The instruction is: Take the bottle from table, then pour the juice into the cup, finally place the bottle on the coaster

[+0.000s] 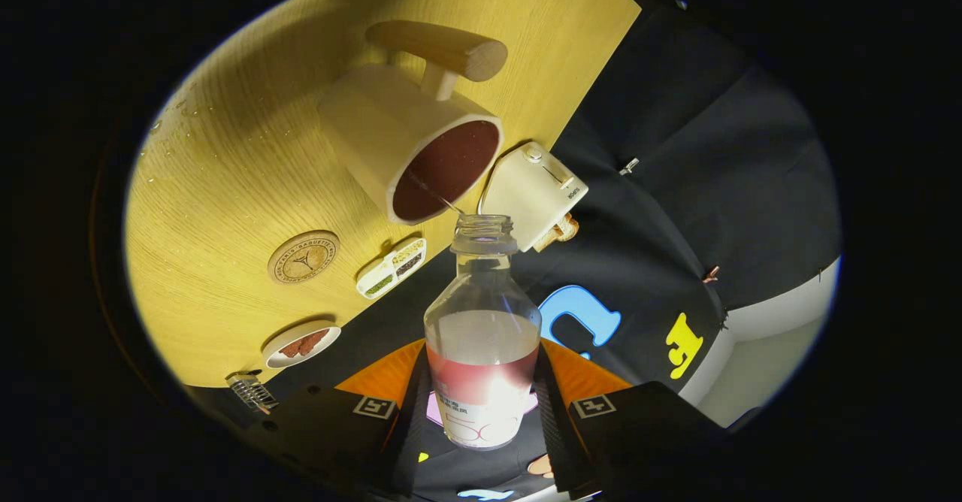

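My gripper (pixel 482 404) is shut on a clear glass bottle (pixel 482 337), both fingers pressing on its labelled lower body. The bottle is uncapped and tipped, and some reddish juice remains low inside it. A thin stream runs from its mouth (pixel 483 225) toward the cream cup (pixel 409 145) just beyond it. The cup has a dark red inside and a thick wooden handle (pixel 440 47). It stands on the light wooden table (pixel 225 164). A round wooden coaster (pixel 303 257) lies on the table to one side of the bottle, beyond the fingers.
A white toaster (pixel 535 192) with bread in it sits past the bottle's mouth at the table's edge. A small white tray of seeds (pixel 391 267), a small dish with brown pieces (pixel 301 343) and a metal grater-like item (pixel 250 391) lie along that edge. Water droplets dot the tabletop.
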The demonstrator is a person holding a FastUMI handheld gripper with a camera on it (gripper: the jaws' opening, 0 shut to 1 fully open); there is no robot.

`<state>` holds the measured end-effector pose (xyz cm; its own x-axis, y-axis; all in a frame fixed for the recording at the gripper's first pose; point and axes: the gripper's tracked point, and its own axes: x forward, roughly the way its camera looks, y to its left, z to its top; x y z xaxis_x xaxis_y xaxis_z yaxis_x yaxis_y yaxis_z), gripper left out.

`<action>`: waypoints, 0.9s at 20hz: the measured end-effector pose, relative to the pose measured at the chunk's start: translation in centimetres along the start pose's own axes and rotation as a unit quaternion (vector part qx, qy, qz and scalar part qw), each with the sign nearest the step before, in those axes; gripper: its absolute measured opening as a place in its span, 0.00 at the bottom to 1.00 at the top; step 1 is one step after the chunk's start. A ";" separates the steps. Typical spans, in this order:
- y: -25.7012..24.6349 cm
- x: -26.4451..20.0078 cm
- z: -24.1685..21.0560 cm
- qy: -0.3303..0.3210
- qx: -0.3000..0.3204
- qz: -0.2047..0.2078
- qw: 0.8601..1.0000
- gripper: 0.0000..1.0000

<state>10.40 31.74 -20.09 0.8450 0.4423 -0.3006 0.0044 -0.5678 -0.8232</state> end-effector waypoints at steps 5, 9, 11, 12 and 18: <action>0.1 0.1 0.1 0.000 0.004 0.000 1.000 0.70; -0.1 0.3 0.1 -0.004 0.001 0.001 1.000 0.70; 0.0 0.4 -0.2 -0.001 0.005 0.000 1.000 0.70; 0.0 0.4 -0.3 0.000 0.006 -0.001 1.000 0.70; -0.1 0.6 -0.3 -0.001 0.008 -0.001 1.000 0.70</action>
<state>11.06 31.85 -20.00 0.8441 0.4440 -0.3005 -0.0033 -0.5562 -0.8310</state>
